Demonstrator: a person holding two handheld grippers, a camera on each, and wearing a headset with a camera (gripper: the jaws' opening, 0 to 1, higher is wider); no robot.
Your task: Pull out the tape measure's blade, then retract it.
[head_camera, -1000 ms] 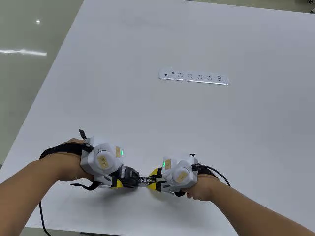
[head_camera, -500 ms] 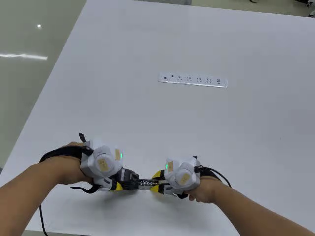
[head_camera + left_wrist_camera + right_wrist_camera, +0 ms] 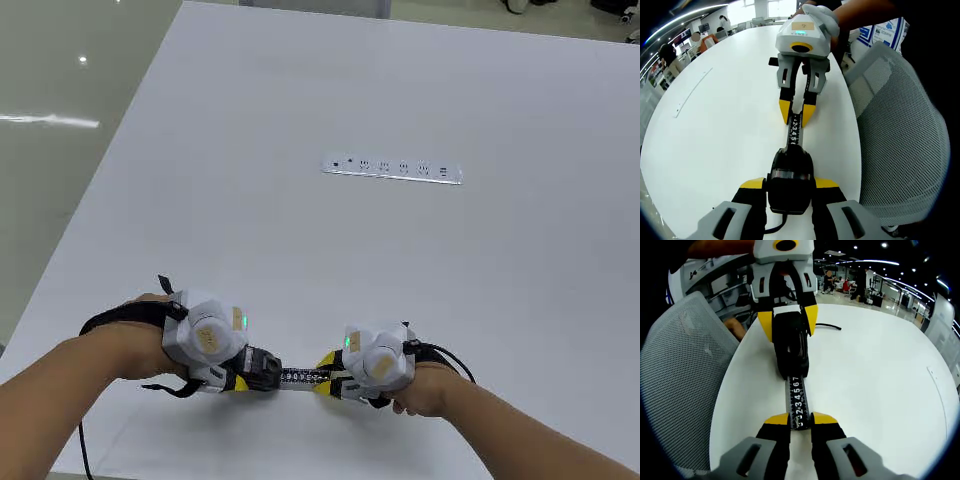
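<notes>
From the boxy black tape measure [image 3: 790, 175] runs a flat numbered blade [image 3: 797, 396].

The only readable marks stand on the blade [image 3: 797, 402] of the tape measure: black scale numbers on white. In the right gripper view they run 2, 3, 4, 5, 6, 7, with the 7 nearest the black case [image 3: 791, 347]. In the left gripper view, 3, 4, 5 show just beyond the case. Farther off, the tan sticker [image 3: 802, 25] on the right gripper [image 3: 796, 114] carries print too small to read
</notes>
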